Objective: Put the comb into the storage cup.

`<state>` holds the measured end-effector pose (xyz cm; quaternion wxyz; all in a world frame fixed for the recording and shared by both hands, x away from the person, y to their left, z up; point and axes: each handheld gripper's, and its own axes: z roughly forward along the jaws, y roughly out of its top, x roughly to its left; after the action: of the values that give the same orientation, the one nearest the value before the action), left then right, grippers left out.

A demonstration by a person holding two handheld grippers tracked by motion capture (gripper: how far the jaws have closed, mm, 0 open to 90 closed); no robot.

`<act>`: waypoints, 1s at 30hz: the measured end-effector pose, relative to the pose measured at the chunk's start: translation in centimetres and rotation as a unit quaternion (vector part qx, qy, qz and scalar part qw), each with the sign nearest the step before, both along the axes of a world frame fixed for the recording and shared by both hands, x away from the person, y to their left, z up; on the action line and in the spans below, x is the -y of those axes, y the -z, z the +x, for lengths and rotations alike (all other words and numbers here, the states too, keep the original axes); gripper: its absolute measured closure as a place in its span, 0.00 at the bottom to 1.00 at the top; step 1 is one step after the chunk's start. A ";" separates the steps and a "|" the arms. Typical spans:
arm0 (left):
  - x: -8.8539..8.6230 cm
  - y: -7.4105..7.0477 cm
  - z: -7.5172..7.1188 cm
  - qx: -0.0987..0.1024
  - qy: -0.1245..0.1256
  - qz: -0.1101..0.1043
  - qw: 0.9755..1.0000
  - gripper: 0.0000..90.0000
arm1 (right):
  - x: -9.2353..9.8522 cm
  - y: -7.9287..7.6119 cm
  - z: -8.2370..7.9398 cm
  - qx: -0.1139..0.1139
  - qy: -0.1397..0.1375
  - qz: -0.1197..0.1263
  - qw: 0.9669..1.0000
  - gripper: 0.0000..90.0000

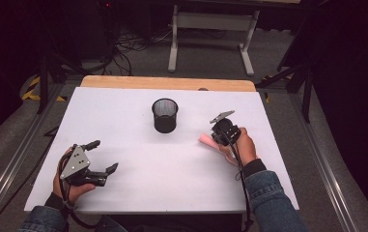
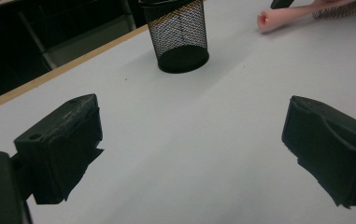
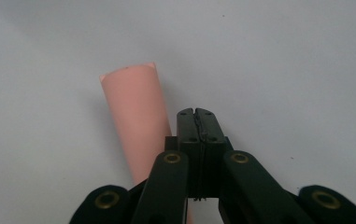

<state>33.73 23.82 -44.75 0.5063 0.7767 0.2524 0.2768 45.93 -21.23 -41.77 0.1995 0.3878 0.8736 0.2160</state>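
Pink tube [image 3: 136,123] on white tabletop [image 1: 138,159]

Pale pink cylindrical handle [image 3: 136,121], lying flat on the white table [image 1: 138,169], right of centre, toward its right edge

Black mesh cup [image 1: 164,116] upright mid-table, white tabletop [image 1: 138,159], cables on floor [image 1: 128,46] beyond

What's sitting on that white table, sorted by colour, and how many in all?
Black: 1, the mesh cup.
Pink: 1, the pink tube lying beside the shut right gripper.
Total: 2.
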 end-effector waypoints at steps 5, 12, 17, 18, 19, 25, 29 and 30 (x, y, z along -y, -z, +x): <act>0.1 0.0 0.0 0.000 0.001 0.002 1.000 0.07 | -0.3 0.0 -1.3 -0.005 -0.017 -0.001 1.000 1.00; 0.1 0.0 0.0 -0.002 0.000 0.003 1.000 0.07 | -0.9 0.6 -2.5 -0.014 -0.039 -0.006 0.999 1.00; 0.1 0.0 0.0 -0.003 0.000 0.004 1.000 0.07 | -0.9 0.9 -3.5 -0.011 -0.045 -0.001 0.999 1.00; 0.1 0.0 0.0 -0.003 0.000 0.004 1.000 0.07 | -0.9 1.0 -3.7 -0.013 -0.047 -0.003 0.999 1.00; 0.1 0.0 0.0 -0.003 0.000 0.004 1.000 0.07 | -0.9 1.0 -3.7 -0.013 -0.047 -0.003 0.999 1.00; 0.1 0.1 0.0 -0.002 -0.001 0.005 1.000 0.07 | -0.6 1.6 -4.4 -0.009 -0.047 0.006 0.999 1.00; 0.1 0.1 0.0 -0.003 -0.001 0.005 1.000 0.07 | -0.1 1.7 -4.6 -0.007 -0.041 0.014 0.999 1.00; 0.1 0.1 0.0 -0.002 -0.001 0.005 1.000 0.07 | 0.0 1.7 -4.6 -0.007 -0.039 0.016 0.999 1.00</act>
<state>33.76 23.70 -44.83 0.5013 0.7796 0.2534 0.2769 41.29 -21.25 -43.47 0.1785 0.3577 0.8859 0.2352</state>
